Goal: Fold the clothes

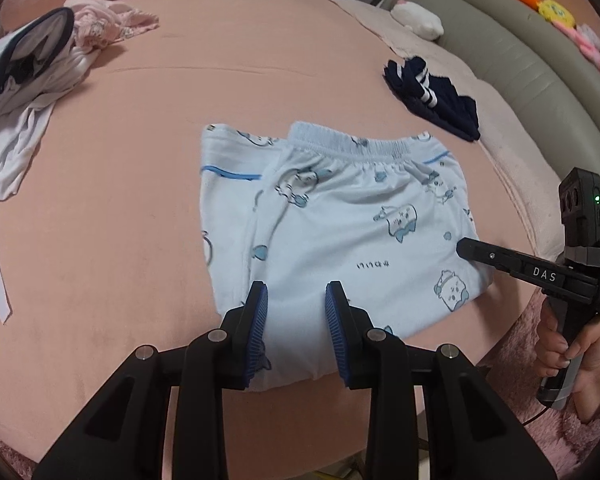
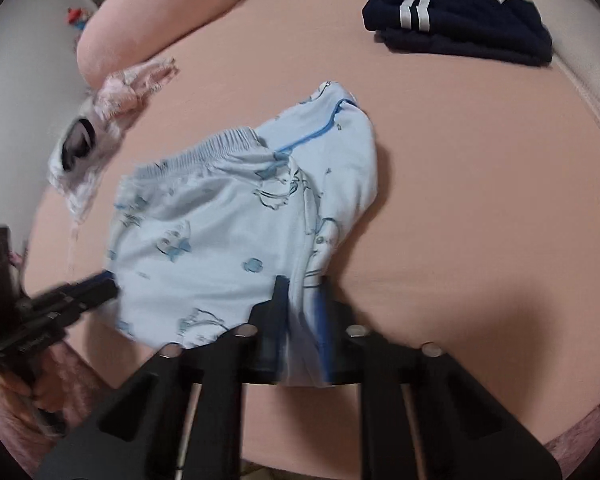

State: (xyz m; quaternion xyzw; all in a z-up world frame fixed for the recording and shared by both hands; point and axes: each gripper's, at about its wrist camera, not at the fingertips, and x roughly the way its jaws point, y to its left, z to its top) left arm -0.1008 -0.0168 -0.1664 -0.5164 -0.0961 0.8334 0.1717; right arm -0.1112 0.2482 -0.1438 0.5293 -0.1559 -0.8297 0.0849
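Between the left gripper's (image 1: 296, 304) blue pads (image 1: 259, 312), set apart with nothing pinched, sits the near edge of the pale blue pants (image 1: 340, 216), folded on the pink bed (image 1: 120, 200). Off to its right, the right gripper (image 1: 466, 249) reaches in over the pants' side edge; from its own camera its jaws look clamped on a bunch of that blue cloth, though the frame is blurred. A hand (image 1: 568, 348) grips its handle. Beyond the pants, far right, a folded navy garment (image 1: 436, 96); far left, a heap of white and pink clothes (image 1: 40, 64)
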